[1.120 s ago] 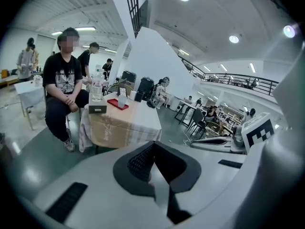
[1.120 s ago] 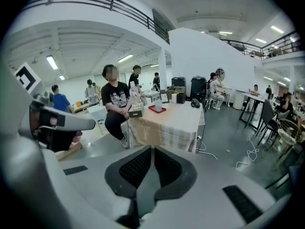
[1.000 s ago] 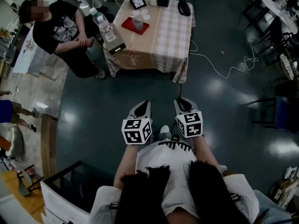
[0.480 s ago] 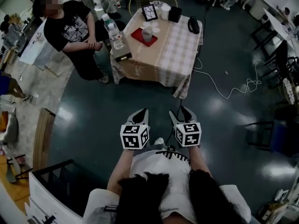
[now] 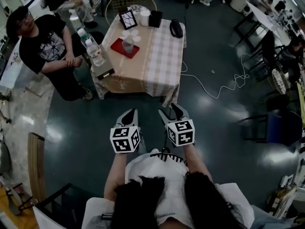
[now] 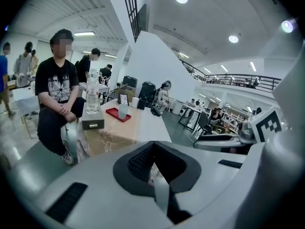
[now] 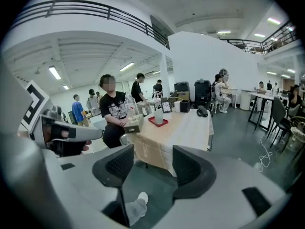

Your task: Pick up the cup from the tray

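The surface [image 5: 152,61], under a checked cloth [image 5: 164,46], carries a red tray [image 5: 116,45] at nine o'clock, a picture frame [image 5: 127,19] at eleven, a black box [image 5: 155,18] at twelve, a dark rounded object [image 5: 176,28] at two and a grey box [image 5: 102,71] at eight.

Wore white shirt [image 5: 157,173]; hair [image 5: 143,202] dark, long. Left gripper [image 5: 130,112] and right gripper [image 5: 173,109] were pale grey, with black pads [image 7: 190,171] and black-and-white marker cubes [image 5: 125,139].

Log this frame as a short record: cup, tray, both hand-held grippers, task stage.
cup: upright on the red tray
red tray: on the table, far left part
left hand-held gripper: shut, empty
right hand-held gripper: jaws have just been opening, nothing between them
stage: cup not yet reached; both grippers short of the table
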### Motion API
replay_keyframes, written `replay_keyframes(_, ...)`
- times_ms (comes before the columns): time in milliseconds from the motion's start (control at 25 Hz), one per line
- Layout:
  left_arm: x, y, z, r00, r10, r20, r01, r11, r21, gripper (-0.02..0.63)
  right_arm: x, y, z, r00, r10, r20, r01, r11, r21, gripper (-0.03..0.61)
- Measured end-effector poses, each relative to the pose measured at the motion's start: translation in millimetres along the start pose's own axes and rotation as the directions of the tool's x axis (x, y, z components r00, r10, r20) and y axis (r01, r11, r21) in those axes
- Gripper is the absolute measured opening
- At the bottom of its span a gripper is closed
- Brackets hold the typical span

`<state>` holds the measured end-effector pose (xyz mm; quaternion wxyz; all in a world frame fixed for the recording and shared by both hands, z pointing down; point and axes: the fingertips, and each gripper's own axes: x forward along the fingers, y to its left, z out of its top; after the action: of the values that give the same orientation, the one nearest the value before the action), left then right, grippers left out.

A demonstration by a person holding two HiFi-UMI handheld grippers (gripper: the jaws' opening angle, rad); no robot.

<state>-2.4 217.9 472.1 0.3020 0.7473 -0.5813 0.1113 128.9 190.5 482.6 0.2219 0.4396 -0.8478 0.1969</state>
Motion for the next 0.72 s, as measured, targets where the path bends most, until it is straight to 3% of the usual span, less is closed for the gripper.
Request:
replay_keyframes(240, 45.1, 45.1, 31.5, 1.0, 0.009, -0.022, -0.01, 1.0, -0.028, 0.006, 56.7, -5.3, 31.3, 1.0, 0.007, -0.027, -0.008, 1.0, -0.018, 0.25)
replay_keyframes(400, 67.9, 71.6, 53.1, 0.998, -0.005, -0.057, 0.004, 1.0, -0.02, 0.006, 91.0, 9.3, 65.7, 1.0, 0.03, 0.011, -0.028, 0.995, -0.094, 0.25)
replay_keyframes(520, 77.9, 91.5, 61.1, 0.997, 0.005, -0.073, -0.008, 0.999, -0.037, 0.006, 112.6, 17.1, 75.1, 0.999, 0.044, -0.003, -0.044, 0.997, -0.068, 0.25)
replay_keyframes(720, 99.0, 109.1, 85.4, 0.995, -0.041, -0.091, 0.04, 0.999, -0.012, 0.006, 147.6, 22.1, 96.8, 0.998, 0.054, -0.031, -0.057, 0.994, -0.092, 0.27)
